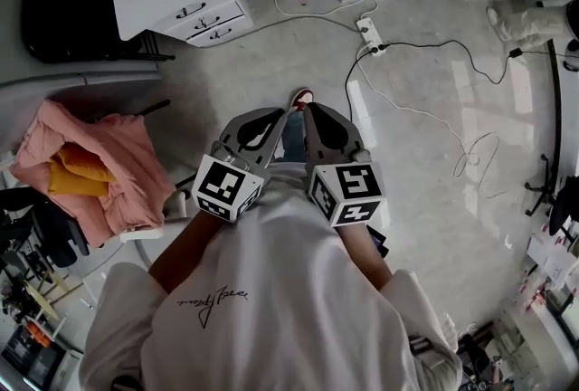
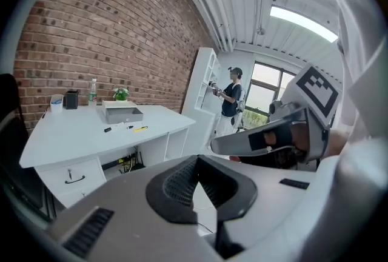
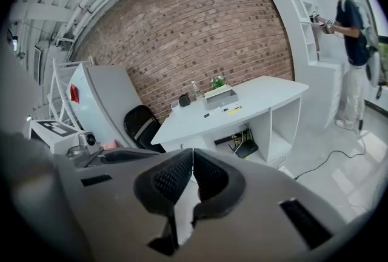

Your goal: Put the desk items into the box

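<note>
I hold the left tongs (image 2: 195, 159) and right tongs (image 3: 193, 153) closed and empty, since the worktop (image 3: 242, 106) stands well apart.

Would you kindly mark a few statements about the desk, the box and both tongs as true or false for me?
1. The left tongs and the right tongs are both shut and empty. True.
2. The grey box on the desk is open at the top. True.
3. The yellow pen lies inside the box. False: it lies on the desk, in front of the box.
4. Both tongs hang right above the desk. False: they are over the floor, with the desk some way ahead.
5. A power strip lies on the floor. True.
</note>
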{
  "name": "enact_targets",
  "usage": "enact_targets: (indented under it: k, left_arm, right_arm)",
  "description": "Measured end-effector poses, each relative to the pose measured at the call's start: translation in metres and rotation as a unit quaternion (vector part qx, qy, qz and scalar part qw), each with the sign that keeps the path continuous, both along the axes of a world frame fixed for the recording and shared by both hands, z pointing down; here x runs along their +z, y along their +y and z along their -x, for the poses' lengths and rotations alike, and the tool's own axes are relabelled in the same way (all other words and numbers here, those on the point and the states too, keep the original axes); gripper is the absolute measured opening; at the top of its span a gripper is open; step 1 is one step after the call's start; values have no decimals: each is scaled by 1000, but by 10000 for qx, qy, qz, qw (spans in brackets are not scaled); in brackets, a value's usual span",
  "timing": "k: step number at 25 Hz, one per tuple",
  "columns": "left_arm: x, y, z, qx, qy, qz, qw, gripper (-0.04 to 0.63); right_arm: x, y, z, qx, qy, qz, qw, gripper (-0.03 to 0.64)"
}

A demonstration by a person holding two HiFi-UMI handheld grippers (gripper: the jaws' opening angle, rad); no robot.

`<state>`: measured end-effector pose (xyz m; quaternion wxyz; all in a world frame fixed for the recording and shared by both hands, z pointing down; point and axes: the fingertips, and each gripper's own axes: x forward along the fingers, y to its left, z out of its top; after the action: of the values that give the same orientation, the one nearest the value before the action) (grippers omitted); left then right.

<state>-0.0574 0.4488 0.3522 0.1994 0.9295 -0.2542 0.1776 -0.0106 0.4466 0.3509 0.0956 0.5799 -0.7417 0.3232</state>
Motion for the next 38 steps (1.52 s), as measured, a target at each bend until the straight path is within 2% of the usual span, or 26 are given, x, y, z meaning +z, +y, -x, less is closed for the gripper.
enact_targets:
  k: [5, 12, 20, 24, 38]
  left_arm:
    - [-4, -48, -37, 98, -77, -151, 9998, 2]
    - [-7, -97, -69, -56, -173, -254, 9995, 1]
    - [-6, -123, -75, -344, -337, -318, 9983, 0]
    - [-4, -143, -75, -501, -313, -375, 9975, 0]
    - [-15, -235, -80, -471, -144, -639, 9967, 0]
  right_arm:
    - [0, -48, -38, 96, 24, -47, 9999, 26]
    - [0, -97, -69, -71, -81, -106, 9999, 26]
    - [1, -122, -74, -374, -268, -76, 9989, 26]
    - [6, -137, -81, -326, -366, -80, 9988, 26]
    - [-2, -225, -80, -555, 218, -218, 9980, 26]
